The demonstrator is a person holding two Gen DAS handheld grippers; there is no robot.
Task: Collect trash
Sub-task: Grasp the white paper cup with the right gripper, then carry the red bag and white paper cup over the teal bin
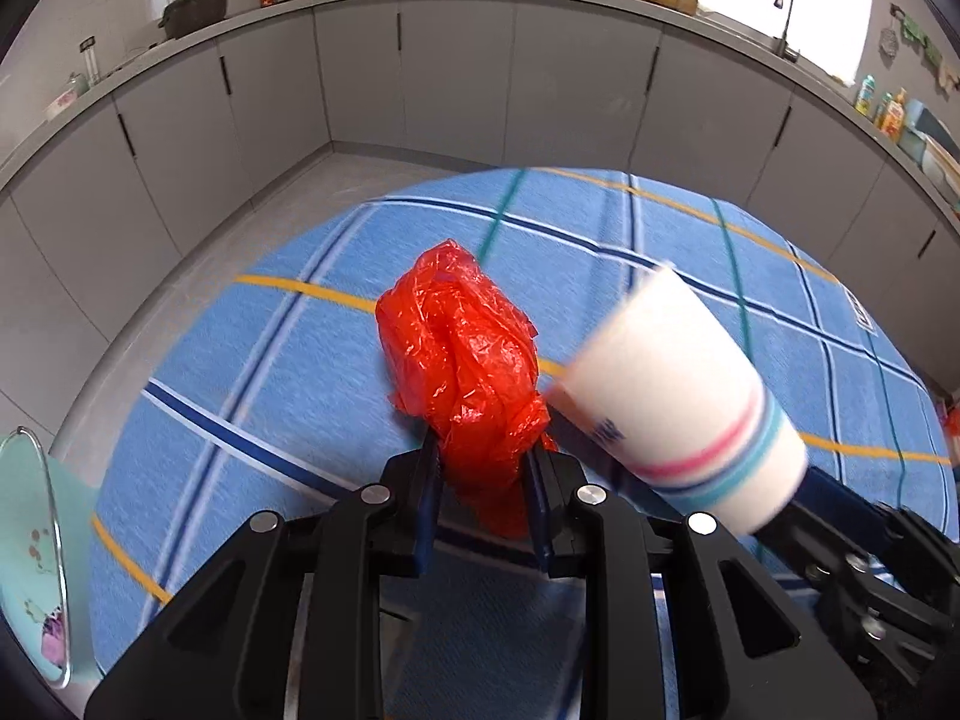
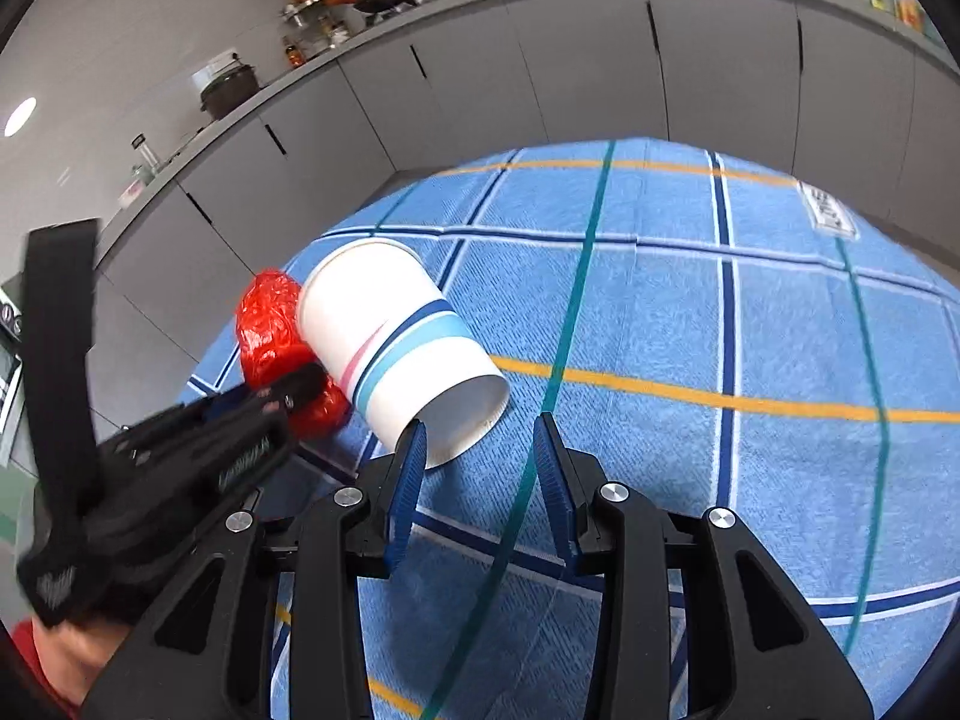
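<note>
My left gripper [image 1: 480,456] is shut on a crumpled red plastic bag [image 1: 465,360] and holds it above the blue checked tablecloth [image 1: 240,372]. A white paper cup [image 2: 396,342] with pink and blue stripes lies tilted, its open mouth toward my right gripper [image 2: 480,438]. The cup's rim touches the left finger [image 2: 411,456] of the right gripper, whose jaws stand apart; the cup is not between them. In the left wrist view the cup [image 1: 678,402] is blurred, to the right of the bag. The bag also shows in the right wrist view [image 2: 270,324], behind the cup.
A pale green bin [image 1: 36,546] with a metal rim stands at the far left below the table edge. Grey kitchen cabinets [image 1: 456,72] and a worktop with pots run behind the table. A white label [image 2: 831,210] lies on the cloth at the far right.
</note>
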